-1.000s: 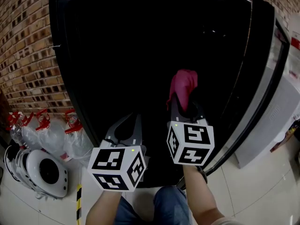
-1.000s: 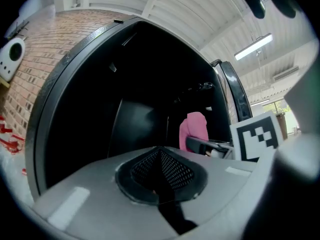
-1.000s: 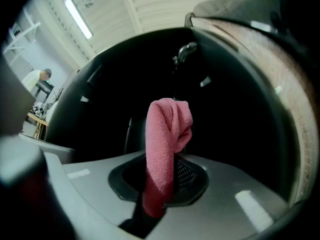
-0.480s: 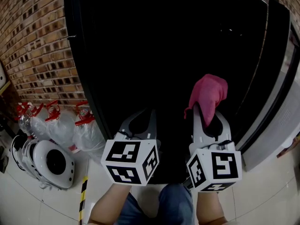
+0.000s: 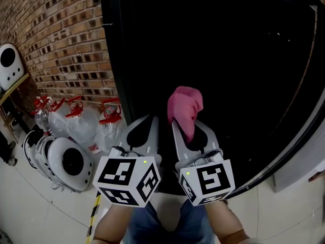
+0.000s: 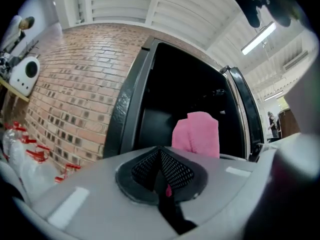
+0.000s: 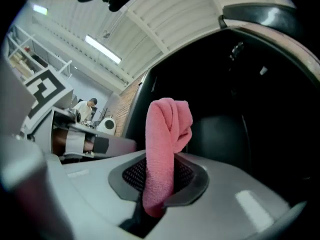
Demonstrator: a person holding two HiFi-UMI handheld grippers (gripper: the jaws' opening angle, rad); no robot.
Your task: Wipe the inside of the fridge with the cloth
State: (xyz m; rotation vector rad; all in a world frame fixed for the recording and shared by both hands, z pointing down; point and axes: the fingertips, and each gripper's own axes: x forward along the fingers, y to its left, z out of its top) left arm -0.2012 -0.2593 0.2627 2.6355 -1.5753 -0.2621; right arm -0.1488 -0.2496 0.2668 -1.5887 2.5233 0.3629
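Note:
The fridge [image 5: 228, 60] stands open in front of me, its inside black and unlit. A pink cloth [image 5: 184, 108] sticks up out of my right gripper [image 5: 187, 128], which is shut on it just outside the fridge's lower front edge. In the right gripper view the cloth [image 7: 162, 149] rises folded from between the jaws of that gripper [image 7: 160, 164], with the dark fridge [image 7: 260, 99] behind it. My left gripper [image 5: 151, 120] is close beside it on the left, shut with nothing held. The left gripper view shows this gripper [image 6: 161, 151], the cloth [image 6: 197, 134] and the fridge [image 6: 185, 94].
A brick wall [image 5: 61, 44] runs along the left. At its foot stand plastic bottles with red caps [image 5: 76, 118] and a round white appliance [image 5: 63, 159]. Yellow-black tape [image 5: 94, 215] marks the tiled floor. The fridge door's edge [image 5: 304, 136] is at the right.
The view has swung left, so the fridge now sits further right. My right gripper with the cloth has moved left, close beside the left gripper. Both stay shut.

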